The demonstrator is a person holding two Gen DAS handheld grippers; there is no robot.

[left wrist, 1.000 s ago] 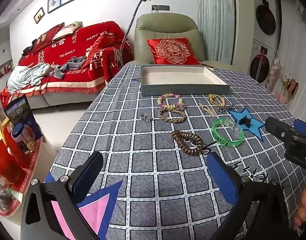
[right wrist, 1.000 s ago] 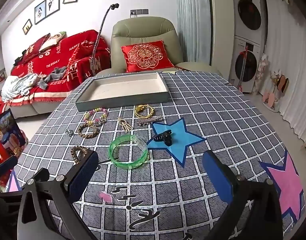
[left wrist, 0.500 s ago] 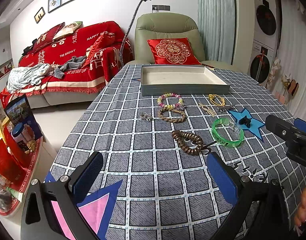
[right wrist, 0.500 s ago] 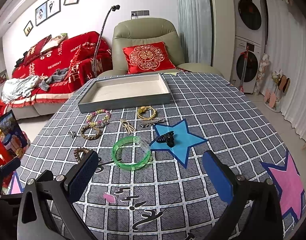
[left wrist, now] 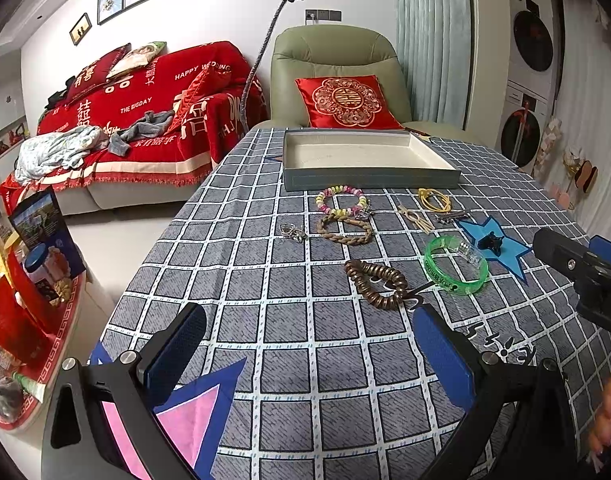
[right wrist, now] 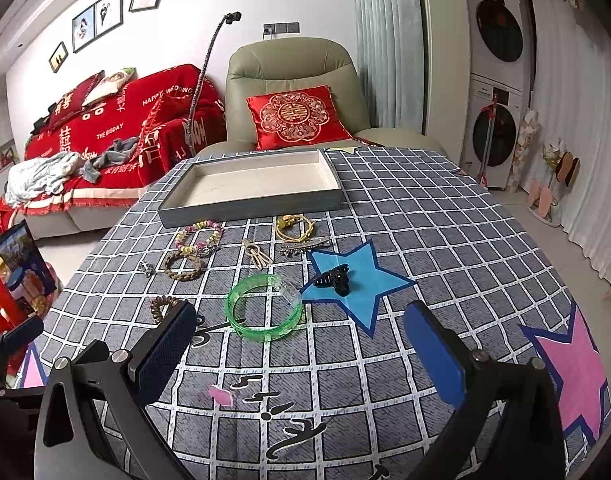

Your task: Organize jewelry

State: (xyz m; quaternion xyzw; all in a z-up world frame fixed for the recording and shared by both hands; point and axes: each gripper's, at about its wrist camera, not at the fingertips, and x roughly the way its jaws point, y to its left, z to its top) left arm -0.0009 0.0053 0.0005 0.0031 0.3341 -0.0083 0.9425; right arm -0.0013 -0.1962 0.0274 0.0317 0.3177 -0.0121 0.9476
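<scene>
On the checked tablecloth [right wrist: 425, 216]:
Left gripper [left wrist: 309, 350]: jaws wide apart, holding nothing, low in frame.
Right gripper [right wrist: 301, 350]: jaws wide apart, holding nothing, above the cloth.
Jewelry: green bangle [right wrist: 264, 307], brown bead bracelet [left wrist: 375, 283], mid-frame.
Tray [right wrist: 249, 205]: upper centre.
Writing: sofa throw [left wrist: 145, 96] reads "THE BIGDAY".

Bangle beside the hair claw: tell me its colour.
The bangle is translucent green, with a clear section next to the hair claw. Right wrist view shows it best.
</scene>
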